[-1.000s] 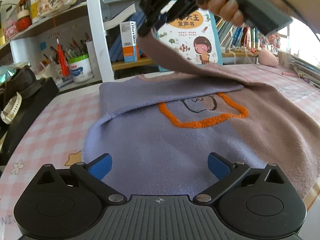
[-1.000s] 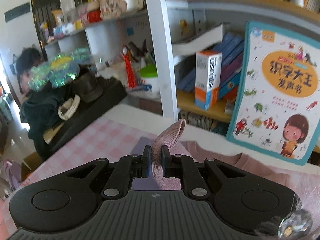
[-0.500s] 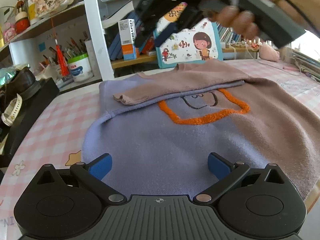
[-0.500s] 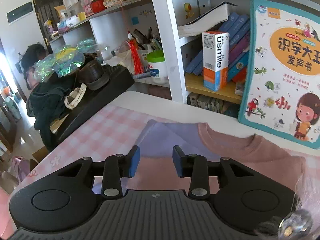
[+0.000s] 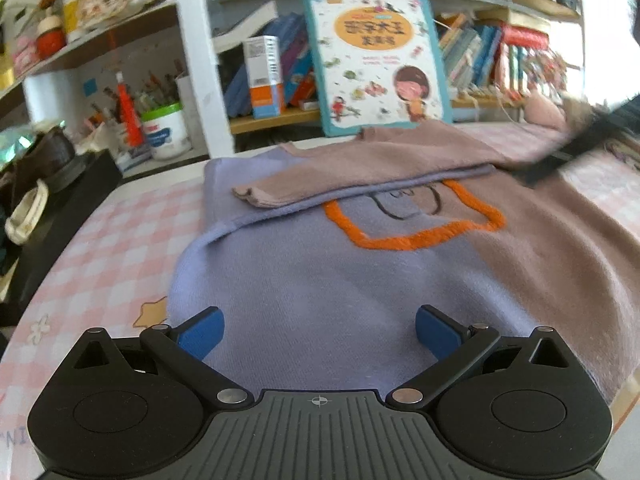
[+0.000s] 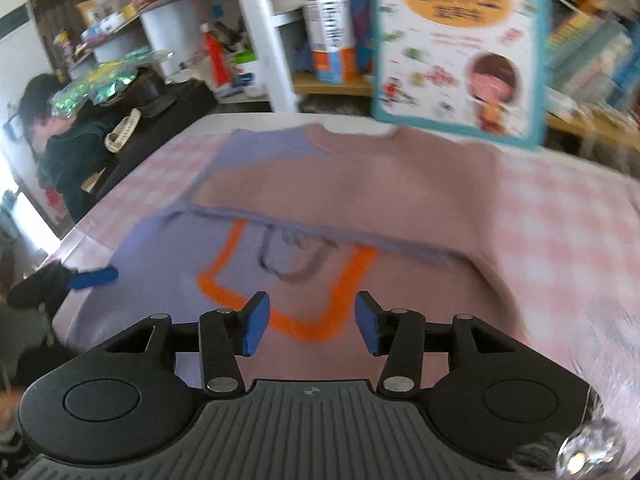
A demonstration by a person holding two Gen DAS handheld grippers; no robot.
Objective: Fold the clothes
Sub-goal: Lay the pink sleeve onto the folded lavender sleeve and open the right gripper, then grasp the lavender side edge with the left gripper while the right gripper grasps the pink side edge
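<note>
Pink-and-white checked cloth covers the tabletop [image 5: 120, 232] in front of you, and behind it a white-framed bookshelf [image 5: 200, 60] holds rows of books, an orange-and-white box [image 5: 266, 76] and a pot of pens [image 5: 162, 128]. A large picture book [image 5: 376, 56] with a cartoon girl on its cover leans upright against the shelf, just behind the garment. Off to your left a dark heap of things [image 5: 36, 176] sits beside the tabletop's edge.

Your sweater [image 5: 320, 280] lies flat on the tabletop — lilac on your left half, dusty pink on your right, with an orange outline [image 5: 416, 236] stitched across the chest. Its collar [image 6: 356, 136] points away from you toward the book, its hem toward you, so the long axis runs from you to the shelf. One pink sleeve [image 5: 360, 176] is folded across the chest, lying crosswise with its cuff [image 5: 250, 196] pointing to your left.

Your left claw [image 5: 318, 330] hovers over the lilac hem with its blue pads spread wide, gripping nothing. Your right claw [image 6: 310, 324] hangs above the orange outline, pads also apart and empty — in the left wrist view it shows only as a dark blur at the right edge.
</note>
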